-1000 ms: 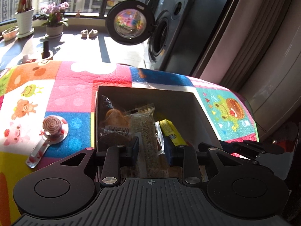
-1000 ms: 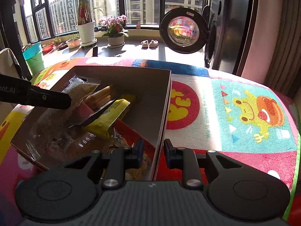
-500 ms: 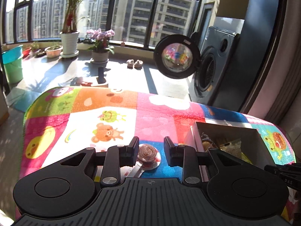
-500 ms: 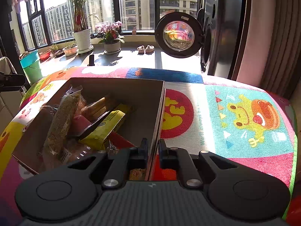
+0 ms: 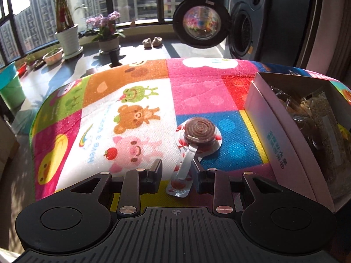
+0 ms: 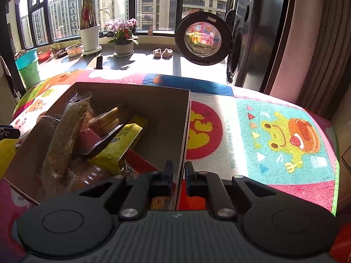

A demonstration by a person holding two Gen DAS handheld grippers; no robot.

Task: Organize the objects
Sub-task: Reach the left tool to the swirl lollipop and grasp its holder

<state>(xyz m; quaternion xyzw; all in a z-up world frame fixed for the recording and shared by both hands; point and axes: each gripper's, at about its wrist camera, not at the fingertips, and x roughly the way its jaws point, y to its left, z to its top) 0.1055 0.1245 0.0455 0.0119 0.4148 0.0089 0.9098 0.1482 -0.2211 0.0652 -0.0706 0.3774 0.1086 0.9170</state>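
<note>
A wrapped spiral lollipop (image 5: 199, 132) lies on the cartoon play mat (image 5: 136, 118), left of the cardboard box (image 5: 274, 140). My left gripper (image 5: 176, 171) hovers low over the lollipop's stick end. Its jaws are open, the stick lies between them, and only the right fingertip is near it. In the right wrist view my right gripper (image 6: 178, 172) is shut on the right wall of the box (image 6: 185, 131), one finger inside and one outside. The box holds several snack packs, among them a yellow packet (image 6: 122, 140) and a grain bar bag (image 6: 63, 131).
The mat (image 6: 274, 135) drapes a raised surface that drops off at the left and far edges. Beyond it are a washing machine (image 5: 248, 30) with its round door (image 5: 200, 20) open, potted plants (image 5: 68, 37), a green bucket (image 5: 9, 87) and small slippers (image 5: 152, 42).
My left gripper swung left from above the box and came down over the lollipop's stick. My right gripper closed on the box's right wall and has stayed in place.
</note>
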